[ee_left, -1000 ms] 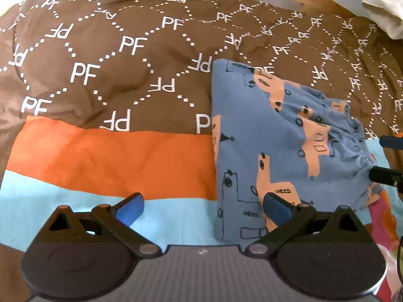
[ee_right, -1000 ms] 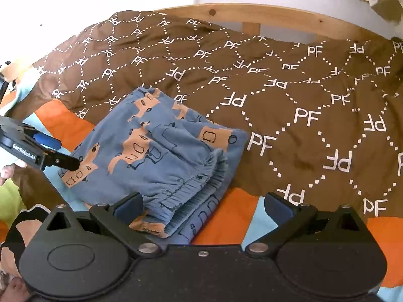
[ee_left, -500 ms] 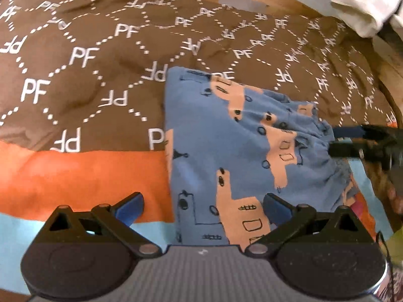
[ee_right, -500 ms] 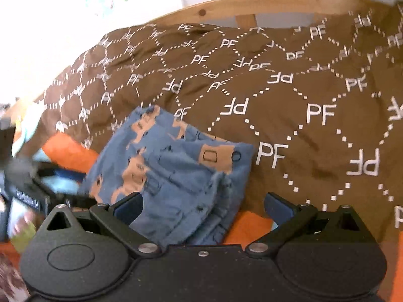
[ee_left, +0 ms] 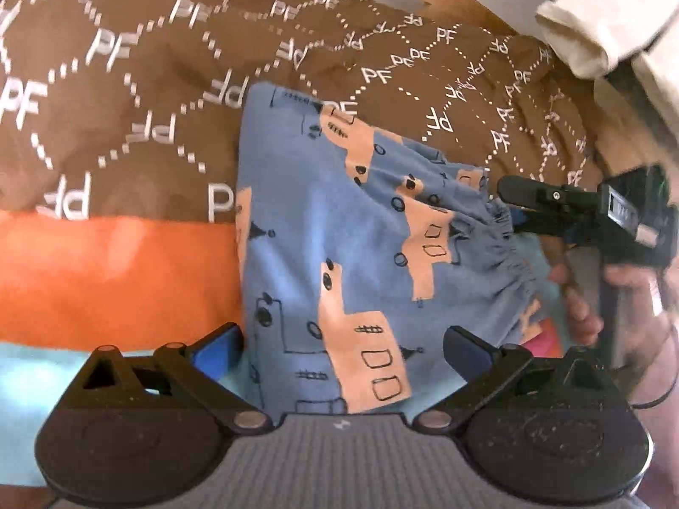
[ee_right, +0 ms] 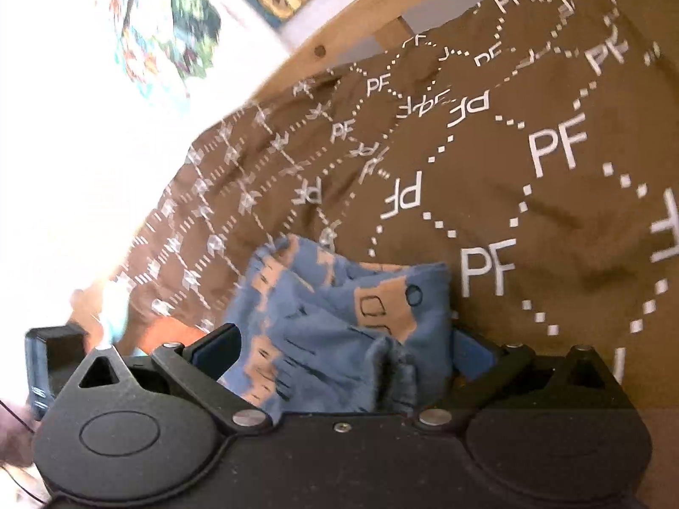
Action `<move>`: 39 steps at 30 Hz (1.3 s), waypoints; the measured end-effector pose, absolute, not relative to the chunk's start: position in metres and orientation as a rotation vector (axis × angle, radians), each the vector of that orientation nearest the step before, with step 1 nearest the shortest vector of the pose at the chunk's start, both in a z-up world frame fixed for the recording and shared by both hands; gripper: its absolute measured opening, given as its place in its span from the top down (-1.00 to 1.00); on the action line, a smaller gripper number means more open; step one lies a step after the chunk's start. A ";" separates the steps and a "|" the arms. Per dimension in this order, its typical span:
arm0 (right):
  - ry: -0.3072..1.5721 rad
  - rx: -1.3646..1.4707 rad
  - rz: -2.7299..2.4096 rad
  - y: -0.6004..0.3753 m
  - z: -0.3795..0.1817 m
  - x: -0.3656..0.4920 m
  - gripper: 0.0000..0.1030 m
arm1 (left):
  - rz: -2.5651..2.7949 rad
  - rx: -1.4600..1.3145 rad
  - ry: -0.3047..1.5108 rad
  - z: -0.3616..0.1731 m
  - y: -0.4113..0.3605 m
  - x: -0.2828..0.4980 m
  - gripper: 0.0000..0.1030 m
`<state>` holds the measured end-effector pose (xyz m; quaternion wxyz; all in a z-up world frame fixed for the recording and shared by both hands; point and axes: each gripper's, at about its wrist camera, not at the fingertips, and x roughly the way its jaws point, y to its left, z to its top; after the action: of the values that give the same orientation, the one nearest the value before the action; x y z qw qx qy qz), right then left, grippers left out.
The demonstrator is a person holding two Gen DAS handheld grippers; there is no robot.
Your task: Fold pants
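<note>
left gripper (ee_left: pixel 341 350): jaws standing apart over pants (ee_left: pixel 360 254) | right gripper (ee_right: pixel 346 350): jaws apart, straddling the waistband | risk: closing off-centre is likely bunching the folded layers

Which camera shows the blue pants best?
The left wrist view: the folded pants lie spread on the blanket, pattern and gathered waistband clear. The right wrist view shows only a blurry bunched end between its open tongs.

A brown blanket (ee_left: pixel 127 97) with white PF lettering covers the bed, orange stripe (ee_left: pixel 106 280) below it, wooden bedframe (ee_right: pixel 382 4) behind, colourful pictures (ee_right: pixel 169 29) on the wall.
</note>
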<state>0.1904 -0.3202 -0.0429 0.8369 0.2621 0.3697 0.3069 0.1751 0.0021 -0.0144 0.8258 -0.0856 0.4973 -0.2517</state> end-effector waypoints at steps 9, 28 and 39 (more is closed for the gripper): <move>0.748 0.540 0.620 -0.320 -0.046 0.186 -0.74 | -0.546 -0.382 1.096 -0.027 0.025 0.192 -1.00; 0.737 0.493 0.545 -0.318 -0.052 0.178 -0.32 | -0.417 -0.210 1.124 -0.018 -0.001 0.187 -0.52; 0.745 0.447 0.521 -0.312 -0.050 0.178 -0.26 | -0.315 -0.335 1.160 -0.020 0.011 0.196 -0.04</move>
<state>0.1778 -0.3119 -0.0502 0.8744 0.2141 0.3569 0.2495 0.1963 0.0113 -0.0196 0.8116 -0.1567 0.5430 -0.1476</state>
